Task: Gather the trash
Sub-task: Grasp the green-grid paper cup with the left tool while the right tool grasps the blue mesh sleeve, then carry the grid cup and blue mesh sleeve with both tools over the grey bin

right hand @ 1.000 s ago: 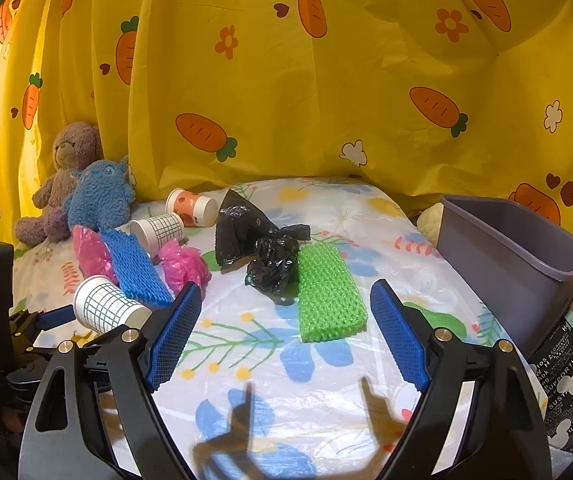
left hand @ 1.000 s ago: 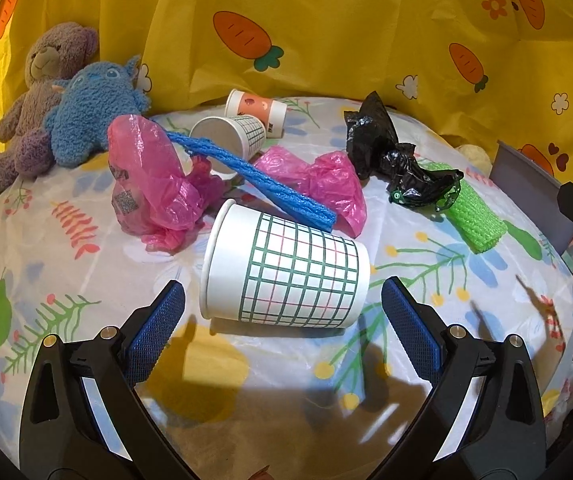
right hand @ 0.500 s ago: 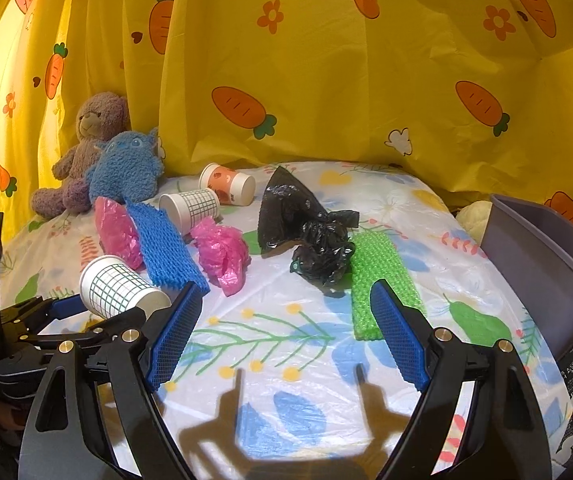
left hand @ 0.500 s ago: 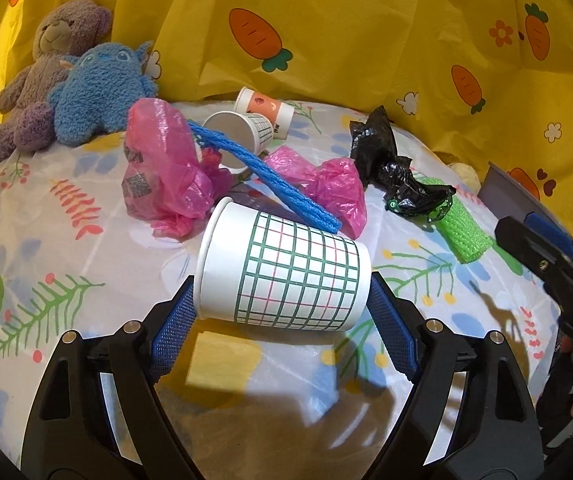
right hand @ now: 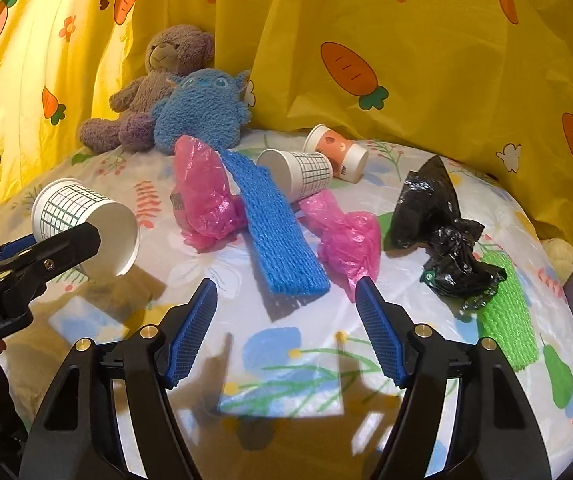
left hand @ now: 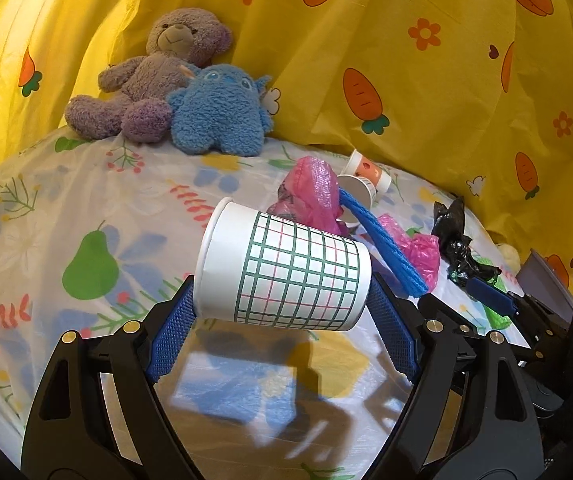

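The left gripper (left hand: 282, 316) clamped a checked paper cup (left hand: 286, 272) — the right gripper (right hand: 286, 332), empty, was closing.

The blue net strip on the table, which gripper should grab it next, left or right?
Right. The right gripper is empty, its jaws closing, and the blue net strip lies just ahead of it. The left gripper is already clamped on the checked paper cup.

Each gripper (left hand: 282, 320) (right hand: 286, 320) has black triangular-cutout fingers, brass-coloured screws and ribbed blue pads (left hand: 172, 340).
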The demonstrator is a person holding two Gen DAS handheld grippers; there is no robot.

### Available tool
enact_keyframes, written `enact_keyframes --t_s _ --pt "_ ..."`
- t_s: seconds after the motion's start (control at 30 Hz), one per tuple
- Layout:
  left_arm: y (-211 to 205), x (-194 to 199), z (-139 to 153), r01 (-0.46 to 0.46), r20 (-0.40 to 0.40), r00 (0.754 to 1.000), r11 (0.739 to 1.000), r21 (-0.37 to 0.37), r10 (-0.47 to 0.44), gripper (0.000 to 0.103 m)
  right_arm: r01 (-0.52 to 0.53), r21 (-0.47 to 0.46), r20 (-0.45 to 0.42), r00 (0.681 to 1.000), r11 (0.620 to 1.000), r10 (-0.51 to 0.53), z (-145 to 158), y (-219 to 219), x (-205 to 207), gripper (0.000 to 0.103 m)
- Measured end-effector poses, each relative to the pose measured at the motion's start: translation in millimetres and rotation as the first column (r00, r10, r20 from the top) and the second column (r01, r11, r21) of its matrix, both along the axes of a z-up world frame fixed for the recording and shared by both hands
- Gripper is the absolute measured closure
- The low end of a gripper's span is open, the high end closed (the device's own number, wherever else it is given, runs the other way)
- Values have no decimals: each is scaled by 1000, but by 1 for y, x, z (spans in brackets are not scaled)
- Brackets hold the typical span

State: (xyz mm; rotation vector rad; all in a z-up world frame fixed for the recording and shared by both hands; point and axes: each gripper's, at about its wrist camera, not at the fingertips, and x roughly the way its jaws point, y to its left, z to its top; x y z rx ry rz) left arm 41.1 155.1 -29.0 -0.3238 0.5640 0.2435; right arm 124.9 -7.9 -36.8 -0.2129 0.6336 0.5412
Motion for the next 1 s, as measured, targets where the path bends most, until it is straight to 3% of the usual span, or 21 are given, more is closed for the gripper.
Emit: enact_keyframes --t_s 0.1,0.5,0.7,1.0 --pt "3 1 -1 -5 1 1000 1000 -7 5 21 3 -20 -17 1000 1000 -3 -6 8 9 38" --pt "5 5 -4 7 -5 1000 1000 -11 -7 21 17 -52 -77 997 999 -21 -19 17 31 75" --pt "1 5 -4 22 -2 1000 1000 -11 -22 21 31 -38 -47 998 999 -33 -15 8 29 95" --pt "-7 2 -1 35 12 999 999 -4 -35 21 82 84 47 995 993 -87 15 -40 1 96"
